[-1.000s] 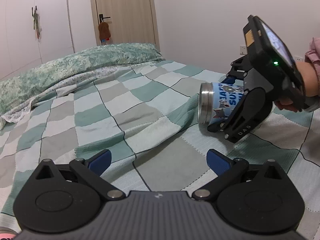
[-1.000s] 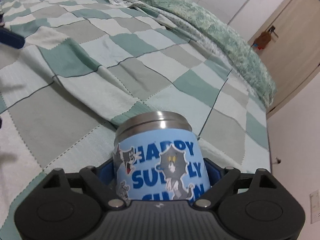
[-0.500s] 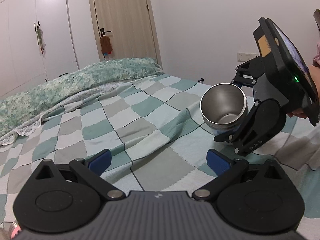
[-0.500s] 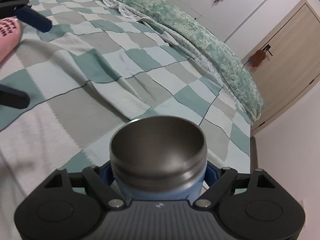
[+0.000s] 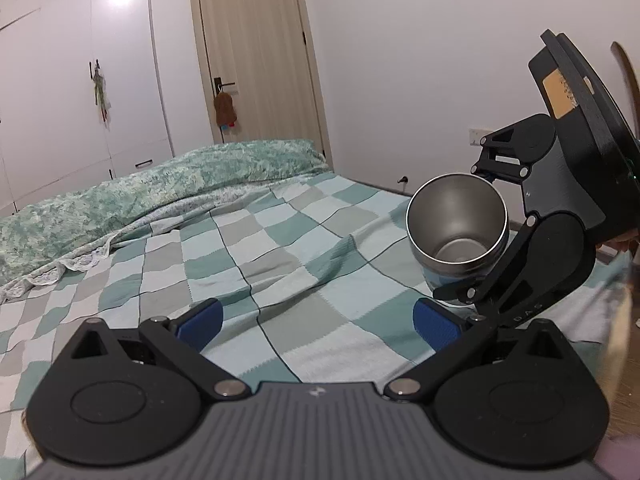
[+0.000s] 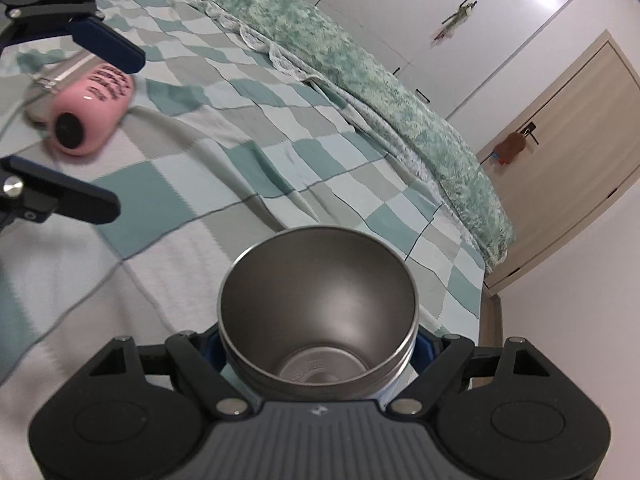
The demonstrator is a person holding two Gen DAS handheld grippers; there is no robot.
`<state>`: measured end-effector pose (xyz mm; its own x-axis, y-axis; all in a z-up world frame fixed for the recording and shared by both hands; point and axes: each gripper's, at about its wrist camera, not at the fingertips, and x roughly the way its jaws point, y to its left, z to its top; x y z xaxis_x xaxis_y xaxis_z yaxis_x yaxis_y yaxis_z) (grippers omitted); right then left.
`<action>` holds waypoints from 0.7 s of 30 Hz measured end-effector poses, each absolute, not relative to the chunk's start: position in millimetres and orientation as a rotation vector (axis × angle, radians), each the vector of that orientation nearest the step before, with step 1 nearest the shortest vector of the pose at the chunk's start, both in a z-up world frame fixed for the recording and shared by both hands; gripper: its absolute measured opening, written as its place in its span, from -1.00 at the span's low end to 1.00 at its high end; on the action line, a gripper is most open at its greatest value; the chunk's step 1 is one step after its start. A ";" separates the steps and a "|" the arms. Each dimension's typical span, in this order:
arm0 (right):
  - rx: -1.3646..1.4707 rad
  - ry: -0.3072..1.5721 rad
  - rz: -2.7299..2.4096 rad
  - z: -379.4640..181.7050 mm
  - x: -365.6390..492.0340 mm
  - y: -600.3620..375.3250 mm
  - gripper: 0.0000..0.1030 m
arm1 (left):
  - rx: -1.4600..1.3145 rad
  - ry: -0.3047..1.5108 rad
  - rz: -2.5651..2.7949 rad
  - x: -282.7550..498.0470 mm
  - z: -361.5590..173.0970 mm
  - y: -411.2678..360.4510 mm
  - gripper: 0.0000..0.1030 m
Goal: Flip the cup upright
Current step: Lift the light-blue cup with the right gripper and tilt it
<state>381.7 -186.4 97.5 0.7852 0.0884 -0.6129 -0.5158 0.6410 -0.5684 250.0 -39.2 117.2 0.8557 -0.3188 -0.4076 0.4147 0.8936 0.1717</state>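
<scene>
Two grippers in play, one cup. Left wrist view first: my left gripper (image 5: pixel 316 322) sits near the bottom, jaws spread wide, blue pads (image 5: pixel 200 319) well apart with nothing between them, only checked blanket (image 5: pixel 280 264) underneath. To the right my right gripper (image 5: pixel 476 276) holds the steel cup (image 5: pixel 456 226) off the blanket, its fingers clamped on the lower body. Cup mouth is tipped toward this camera and up, so I see the bare steel inside and the bottom; a strip of blue wrap shows below the steel rim band. It is tilted, not fully upright. Far behind: green quilt (image 5: pixel 168 188) rolled along the far left of the bed, beige door (image 5: pixel 256 52) with a brown thing hanging on its handle (image 5: pixel 225 109), white wardrobe (image 5: pixel 80 72) left of the door.

Right wrist view: my right gripper (image 6: pixel 318 354) is closed around the cup (image 6: pixel 318 300), blue pads pressed to each side of it, only slivers of them showing. Cup mouth opens toward the camera, empty steel interior, some stamped text on the bottom that I can't read. Far left, my left gripper (image 6: pixel 108 128) shows as two fingers spread wide. A pink bottle (image 6: pixel 86 114) lies on its side on the blanket (image 6: pixel 280 152) between them in the frame, dark base toward the camera; can't tell if either finger touches it. Green quilt (image 6: pixel 360 76) runs along the far edge of the bed, door (image 6: pixel 568 140) on the right.
</scene>
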 end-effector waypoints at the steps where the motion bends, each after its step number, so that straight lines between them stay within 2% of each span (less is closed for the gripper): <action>1: -0.815 0.580 0.367 100.2 371.4 -184.8 0.61 | 0.261 0.378 -0.387 240.7 119.1 -38.3 1.00; 13: -0.866 0.655 0.412 94.7 265.4 -164.9 0.62 | 0.230 0.396 -0.346 146.6 113.4 -12.1 1.00; 21: -0.655 0.839 0.545 76.5 262.0 -130.8 0.62 | 0.196 0.449 -0.289 113.0 92.2 26.8 1.00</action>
<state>262.0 -130.8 76.5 0.5562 0.1802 -0.8113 -0.6677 0.6781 -0.3072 113.0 26.8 92.2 0.8614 -0.2305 -0.4526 0.3161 0.9408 0.1224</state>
